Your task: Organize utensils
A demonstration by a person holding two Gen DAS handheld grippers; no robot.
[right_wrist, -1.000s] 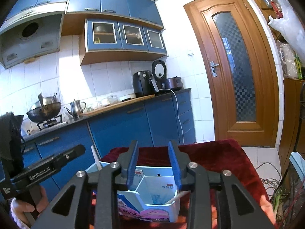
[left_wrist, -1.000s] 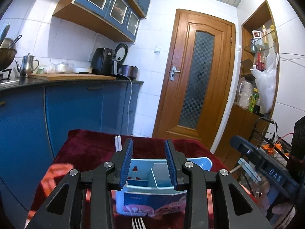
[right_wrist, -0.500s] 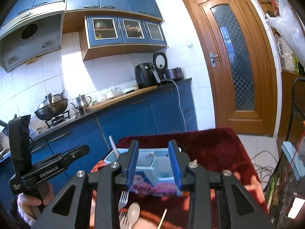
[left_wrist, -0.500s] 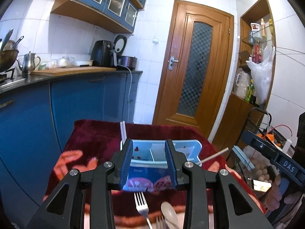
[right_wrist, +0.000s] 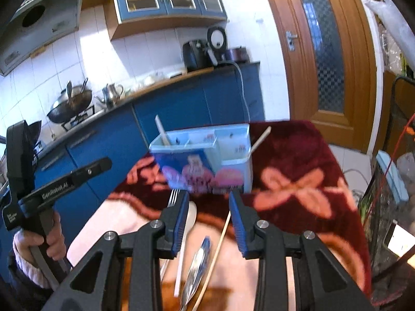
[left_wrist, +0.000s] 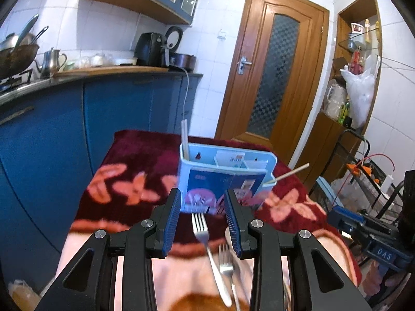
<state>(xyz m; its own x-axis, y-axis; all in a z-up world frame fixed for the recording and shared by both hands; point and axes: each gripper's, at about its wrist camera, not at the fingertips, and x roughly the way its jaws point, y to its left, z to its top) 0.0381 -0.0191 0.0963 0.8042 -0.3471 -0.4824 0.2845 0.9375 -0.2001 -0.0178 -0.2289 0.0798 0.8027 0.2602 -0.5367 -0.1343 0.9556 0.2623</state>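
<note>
A light blue utensil holder [left_wrist: 223,178] [right_wrist: 207,160] with compartments stands on the red flowered tablecloth [left_wrist: 129,176]. A white stick [left_wrist: 184,137] stands in its left compartment and a wooden chopstick [left_wrist: 290,173] [right_wrist: 259,138] leans out at its right. My left gripper [left_wrist: 203,220] is open and empty above two forks [left_wrist: 201,226] lying in front of the holder. My right gripper [right_wrist: 208,220] is open and empty above a white spoon [right_wrist: 185,235], a metal spoon [right_wrist: 198,264] and a wooden chopstick [right_wrist: 218,254].
Blue kitchen cabinets [left_wrist: 64,119] run along the left of the table. A wooden door [left_wrist: 269,77] is behind it. A wire rack [left_wrist: 368,171] with cables stands at the right. The other handheld gripper body shows in the right wrist view [right_wrist: 52,189].
Both grippers have pulled back and up from the holder and tilted down. The forks, spoons and chopstick on the cloth have come into view below them.
</note>
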